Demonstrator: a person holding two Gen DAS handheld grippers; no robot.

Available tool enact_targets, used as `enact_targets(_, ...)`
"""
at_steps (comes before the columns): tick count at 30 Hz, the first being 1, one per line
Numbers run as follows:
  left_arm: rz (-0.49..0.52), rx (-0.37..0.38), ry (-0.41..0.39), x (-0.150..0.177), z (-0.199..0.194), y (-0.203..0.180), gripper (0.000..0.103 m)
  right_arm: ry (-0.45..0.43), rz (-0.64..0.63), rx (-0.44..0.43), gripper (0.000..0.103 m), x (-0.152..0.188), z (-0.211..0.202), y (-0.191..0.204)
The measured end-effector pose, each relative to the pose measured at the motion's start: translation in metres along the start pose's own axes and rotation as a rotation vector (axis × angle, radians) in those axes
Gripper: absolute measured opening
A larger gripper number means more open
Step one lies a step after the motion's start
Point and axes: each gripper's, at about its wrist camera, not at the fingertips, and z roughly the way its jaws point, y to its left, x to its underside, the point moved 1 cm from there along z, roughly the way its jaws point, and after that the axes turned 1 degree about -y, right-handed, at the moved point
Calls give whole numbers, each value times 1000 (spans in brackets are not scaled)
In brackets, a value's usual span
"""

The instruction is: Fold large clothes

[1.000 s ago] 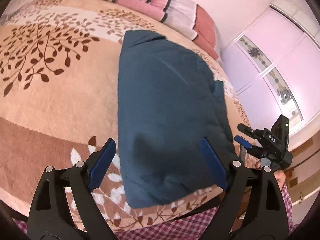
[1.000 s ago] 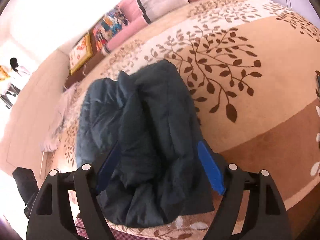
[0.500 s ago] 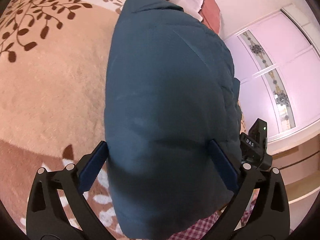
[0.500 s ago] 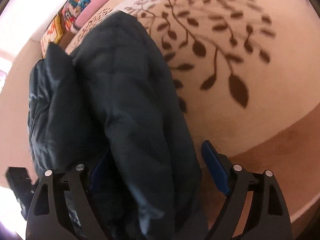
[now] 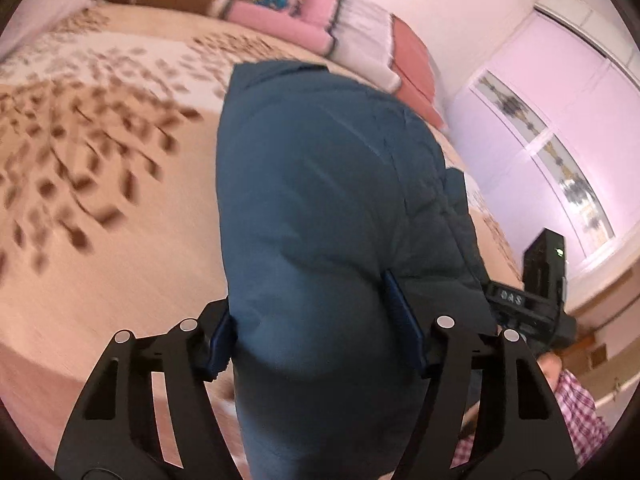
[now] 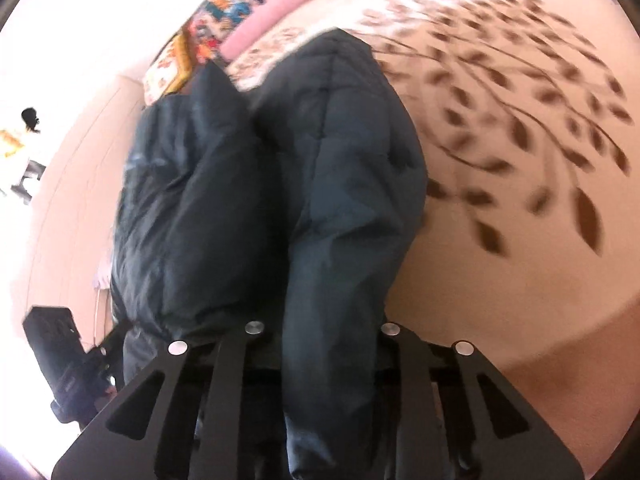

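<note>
A wide bed [image 5: 100,280] fills the room, spread with a tan cover printed in brown leaves, and everything happens at its near edge.

The left gripper [image 5: 316,336] has just been closing, and its blue pads now press into the near end of the dark blue padded jacket [image 5: 320,200], one pad on each side of the thick roll; the padding keeps the jaws standing fairly wide. The right gripper [image 6: 320,344] has also just been closing, much further, and has a narrower fold of the same jacket [image 6: 340,200] pinched between its fingers. Its pads are buried in cloth, so I am going by how tightly the fabric bunches there.

Two holds on the near end make sense for so bulky a garment: one alone would let the other side sag.

The jacket lies lengthwise on the cover, already doubled into a long bundle, its far end reaching toward the stacked pink pillows [image 5: 320,28] at the headboard. To the right stand pale lilac wardrobe doors [image 5: 560,128].
</note>
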Motion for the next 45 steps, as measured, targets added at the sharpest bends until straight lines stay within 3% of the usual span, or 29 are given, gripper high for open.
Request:
enact_targets(5, 0, -131, -89, -45, -15, 56, 65, -15, -134, 29, 23, -11, 46, 67)
enact_targets(9, -17, -196, -102, -61, -15, 93, 66, 10, -221, 68, 23, -11, 92, 111)
enact_targets(12, -48, -216, -83, -53, -7, 112, 71, 26, -267, 126, 23, -7, 115, 120)
enact_targets(15, -39, -240, -109, -50, -8, 109, 75, 40, -239, 119, 28, -3, 118, 108)
enact_targets(18, -36, -270, -123, -45, -18, 103, 75, 61, -189, 121, 43, -9, 116, 102)
enact_targets(27, 42, -342, -178, -14, -78, 66, 75, -18, -163, 118, 56, 2, 46, 99)
enact_targets(31, 78, -391, -182, 12, -102, 45, 75, -23, -257, 202, 57, 34, 17, 107)
enact_targets(37, 86, -405, -181, 55, -128, 24, 75, -48, -346, 324, 57, 89, -12, 115)
enact_targets(45, 55, -413, -144, 104, -138, 4, 75, -92, -354, 369, 57, 140, -37, 115)
